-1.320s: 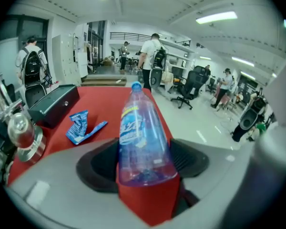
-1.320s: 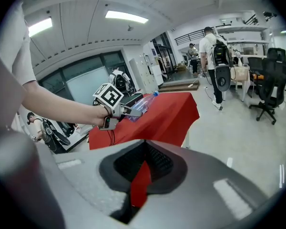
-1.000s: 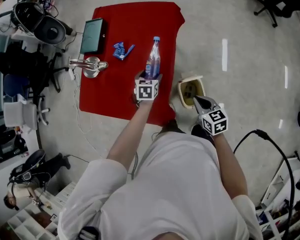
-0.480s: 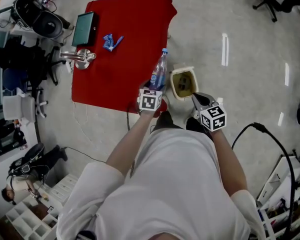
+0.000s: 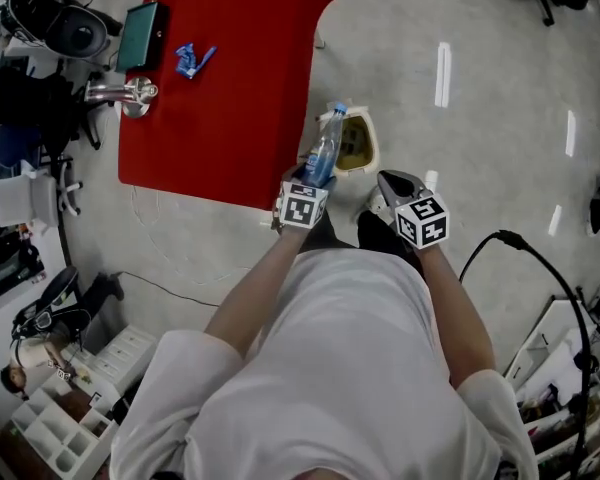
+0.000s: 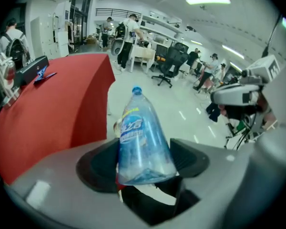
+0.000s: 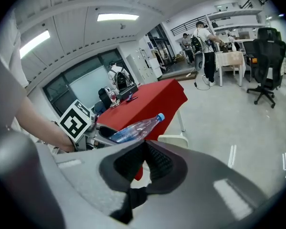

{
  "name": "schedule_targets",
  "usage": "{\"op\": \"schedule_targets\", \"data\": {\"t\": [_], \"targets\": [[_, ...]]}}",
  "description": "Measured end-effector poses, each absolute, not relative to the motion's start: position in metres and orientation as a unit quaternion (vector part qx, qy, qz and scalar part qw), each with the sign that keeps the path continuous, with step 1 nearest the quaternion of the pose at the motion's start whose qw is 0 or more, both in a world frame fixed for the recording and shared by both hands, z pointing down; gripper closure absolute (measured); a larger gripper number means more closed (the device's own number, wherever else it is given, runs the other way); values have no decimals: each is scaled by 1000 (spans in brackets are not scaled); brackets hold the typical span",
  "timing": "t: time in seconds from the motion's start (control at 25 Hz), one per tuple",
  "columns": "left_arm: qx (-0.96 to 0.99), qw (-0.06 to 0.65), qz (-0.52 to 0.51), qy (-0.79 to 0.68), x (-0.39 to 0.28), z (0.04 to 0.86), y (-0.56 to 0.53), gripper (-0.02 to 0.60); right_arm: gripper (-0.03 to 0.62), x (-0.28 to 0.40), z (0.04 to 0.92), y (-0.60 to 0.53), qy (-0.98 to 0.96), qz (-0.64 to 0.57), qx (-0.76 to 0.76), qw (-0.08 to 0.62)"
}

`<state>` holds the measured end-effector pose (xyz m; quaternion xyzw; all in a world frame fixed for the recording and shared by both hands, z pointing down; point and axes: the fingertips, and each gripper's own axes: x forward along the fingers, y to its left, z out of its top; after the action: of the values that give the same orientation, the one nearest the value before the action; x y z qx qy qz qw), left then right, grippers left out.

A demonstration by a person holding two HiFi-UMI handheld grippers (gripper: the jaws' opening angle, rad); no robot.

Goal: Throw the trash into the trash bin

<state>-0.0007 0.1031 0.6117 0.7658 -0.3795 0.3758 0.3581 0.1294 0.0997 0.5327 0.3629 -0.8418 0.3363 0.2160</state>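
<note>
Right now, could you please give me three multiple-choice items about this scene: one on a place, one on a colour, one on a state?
1. Where does the trash bin stand?
A. on the floor beside the red table
B. on top of the table
C. on a chair

2. What colour is the cap of the bottle?
A. red
B. blue
C. white

3. What is the state of the left gripper?
A. open and empty
B. shut on a cup
C. shut on the bottle

Answers:
1 A, the bin sits on grey floor at the table's edge.
2 B, the cap shows blue.
3 C, the jaws clamp the bottle's base.
</note>
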Motion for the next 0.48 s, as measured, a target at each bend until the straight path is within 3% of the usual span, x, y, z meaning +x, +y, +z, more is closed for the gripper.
{"op": "schedule_targets", "data": {"t": [0.48], "targets": [[734, 411, 414, -349, 26, 720, 132, 236, 592, 160, 616, 107, -812, 393, 365, 230]]}}
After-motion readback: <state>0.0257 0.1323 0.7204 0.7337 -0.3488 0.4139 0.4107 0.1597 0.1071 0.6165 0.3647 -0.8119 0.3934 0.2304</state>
